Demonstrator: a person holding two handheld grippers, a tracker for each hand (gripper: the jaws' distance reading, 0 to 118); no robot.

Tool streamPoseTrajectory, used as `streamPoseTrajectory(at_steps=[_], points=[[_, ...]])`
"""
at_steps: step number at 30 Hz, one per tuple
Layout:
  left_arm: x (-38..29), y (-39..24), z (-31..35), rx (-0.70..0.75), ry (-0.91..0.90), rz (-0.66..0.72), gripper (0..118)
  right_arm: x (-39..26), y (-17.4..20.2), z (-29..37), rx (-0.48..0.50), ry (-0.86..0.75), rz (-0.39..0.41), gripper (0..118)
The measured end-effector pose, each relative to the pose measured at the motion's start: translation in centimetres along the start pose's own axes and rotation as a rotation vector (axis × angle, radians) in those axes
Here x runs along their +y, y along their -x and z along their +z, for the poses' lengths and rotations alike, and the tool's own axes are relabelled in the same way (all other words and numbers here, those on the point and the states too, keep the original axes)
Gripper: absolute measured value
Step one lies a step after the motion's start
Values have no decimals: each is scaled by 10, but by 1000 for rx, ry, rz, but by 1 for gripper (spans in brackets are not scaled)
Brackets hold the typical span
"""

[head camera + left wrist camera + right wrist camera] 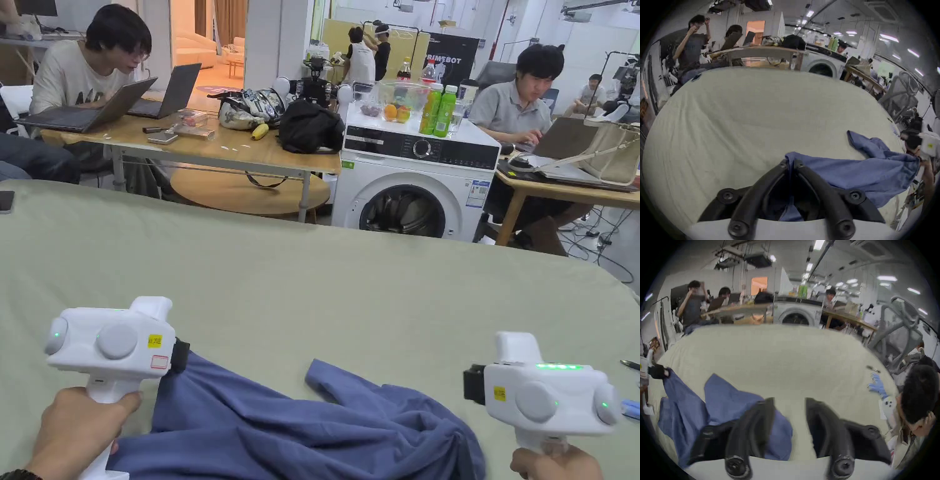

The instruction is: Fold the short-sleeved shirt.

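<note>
- One blue shirt [300, 431] lies crumpled on a pale green table cover [312, 281], at the near edge, bunched into soft folds with one sleeve or corner [331, 375] poking out flat toward the far side.
- Left tongs [790, 162]: the jaws are pressed together on an edge of the shirt, the cloth running up between their tips and back under them in the left gripper view. From the head view this white tool [112, 344] sits at the shirt's left end, with the fabric hanging from its dark front.
- Between the two tools the shirt stretches across, mostly resting on the cover.
- Right tongs [790, 404]: the jaws are spread wide with bare cover between them; the shirt lies under and beside the left jaw, not pinched. In the head view this tool [544, 394] sits just past the shirt's right end.
- Left hand [75, 431] grips its handle from below at the bottom left corner; the right hand [553, 465] holds its handle from below at the bottom right edge.
</note>
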State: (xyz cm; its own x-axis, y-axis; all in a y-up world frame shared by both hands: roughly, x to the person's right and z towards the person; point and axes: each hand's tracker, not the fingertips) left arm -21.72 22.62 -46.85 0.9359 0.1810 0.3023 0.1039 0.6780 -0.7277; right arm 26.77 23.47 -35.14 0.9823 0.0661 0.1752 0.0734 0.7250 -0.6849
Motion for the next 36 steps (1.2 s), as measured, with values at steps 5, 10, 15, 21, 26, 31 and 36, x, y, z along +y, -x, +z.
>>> streamPoseTrajectory(at_steps=[5, 10, 15, 21, 26, 31, 36], points=[[-11, 3, 18, -13, -31, 30, 0, -9, 0, -56, 82, 198, -4, 53], [-22, 6, 12, 1, -2, 14, 0, -13, 15, -70, 76, 211, 49, 37], [-27, 6, 11, 4, 2, 18, 0, -12, 13, -63, 67, 163, 36, 0], [-12, 19, 35, 3, -75, 37, 0, 9, -18, -14, -30, -75, -24, 0], [10, 33, 65, 47, -138, -4, 0, 34, -46, 33, -65, -147, -75, 0], [35, 39, 98, 74, -192, 26, 0, 50, -59, 71, -104, -230, -78, 0], [71, 42, 125, 89, -231, 20, 0, 81, -59, 103, -108, -286, -74, 0]])
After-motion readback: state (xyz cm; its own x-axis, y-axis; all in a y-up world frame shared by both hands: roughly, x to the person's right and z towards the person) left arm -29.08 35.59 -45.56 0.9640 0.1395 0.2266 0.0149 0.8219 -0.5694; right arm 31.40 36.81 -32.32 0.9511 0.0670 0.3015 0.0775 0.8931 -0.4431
